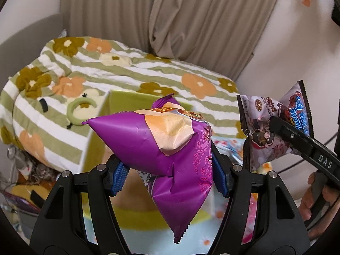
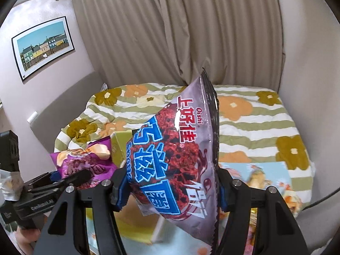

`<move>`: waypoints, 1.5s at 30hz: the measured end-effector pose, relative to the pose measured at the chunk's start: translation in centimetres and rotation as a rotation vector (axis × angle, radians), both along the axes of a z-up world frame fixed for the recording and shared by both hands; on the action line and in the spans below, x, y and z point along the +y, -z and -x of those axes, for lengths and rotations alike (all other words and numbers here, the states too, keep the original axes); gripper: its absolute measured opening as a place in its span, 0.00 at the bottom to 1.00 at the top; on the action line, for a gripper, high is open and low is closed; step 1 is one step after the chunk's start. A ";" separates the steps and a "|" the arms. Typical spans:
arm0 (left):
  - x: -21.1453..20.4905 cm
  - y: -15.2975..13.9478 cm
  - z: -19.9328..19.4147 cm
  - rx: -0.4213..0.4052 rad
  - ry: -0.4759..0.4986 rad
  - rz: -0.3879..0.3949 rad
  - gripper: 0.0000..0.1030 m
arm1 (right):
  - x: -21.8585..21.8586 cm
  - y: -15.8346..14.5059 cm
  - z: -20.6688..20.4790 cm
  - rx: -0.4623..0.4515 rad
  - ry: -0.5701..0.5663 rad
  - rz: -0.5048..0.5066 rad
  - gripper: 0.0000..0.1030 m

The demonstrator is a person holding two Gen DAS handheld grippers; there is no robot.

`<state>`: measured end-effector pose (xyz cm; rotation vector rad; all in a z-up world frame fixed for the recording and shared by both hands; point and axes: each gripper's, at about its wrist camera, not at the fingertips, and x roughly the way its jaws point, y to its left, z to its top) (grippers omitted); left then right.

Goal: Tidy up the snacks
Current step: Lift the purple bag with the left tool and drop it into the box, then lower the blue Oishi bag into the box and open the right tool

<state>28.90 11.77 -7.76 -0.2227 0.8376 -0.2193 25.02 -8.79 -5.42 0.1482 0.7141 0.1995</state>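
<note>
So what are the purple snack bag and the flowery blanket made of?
The purple snack bag looks like thin plastic film with a soft sheen: it shows sharp creases, light glints and a crimped, zigzag edge. Whether there is foil inside cannot be seen. The flowery blanket looks like soft matte cloth, probably quilted: it puffs up, folds loosely and gives no shine.

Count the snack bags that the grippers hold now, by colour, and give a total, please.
Purple snack bag, in the left gripper: 1
Grey-lilac Oishi snack bag, in the right gripper: 1
Total: 2
</note>
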 end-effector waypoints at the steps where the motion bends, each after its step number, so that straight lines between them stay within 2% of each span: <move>1: 0.6 0.5 -1.0 0.012 0.003 0.001 0.62 | 0.7 0.2 -0.6 0.007 -0.001 0.007 0.57; 8: 3.3 5.7 -8.2 0.123 0.053 -0.022 0.62 | 3.7 3.1 -5.4 0.087 0.044 0.040 0.57; 14: 2.8 9.1 -10.7 0.169 0.103 -0.074 0.63 | 3.9 5.8 -7.5 0.159 0.106 0.035 0.57; 15: 2.7 9.6 -11.1 0.176 0.108 -0.084 0.67 | 3.9 6.3 -7.6 0.171 0.114 0.036 0.57; 17: 2.5 10.5 -11.7 0.197 0.111 -0.097 0.83 | 3.8 7.0 -8.0 0.192 0.127 0.038 0.57; 18: 2.4 10.7 -11.7 0.200 0.106 -0.103 0.96 | 3.7 7.3 -8.2 0.202 0.132 0.039 0.57; 19: 2.5 10.9 -11.8 0.198 0.102 -0.107 0.99 | 3.8 7.6 -8.4 0.210 0.136 0.040 0.57; 24: 2.5 11.3 -11.4 0.210 0.083 -0.128 0.99 | 3.8 8.4 -8.9 0.232 0.122 0.045 0.57; 31: 3.2 9.7 -8.9 0.206 0.018 -0.154 0.99 | 4.5 8.6 -9.6 0.236 0.050 0.041 0.58; 37: 4.5 9.4 -7.0 0.220 -0.044 -0.136 0.99 | 5.8 9.1 -11.4 0.252 -0.015 0.021 0.59; 45: 5.8 9.1 -5.8 0.219 -0.106 -0.148 0.99 | 8.1 11.2 -14.4 0.299 -0.098 0.065 0.59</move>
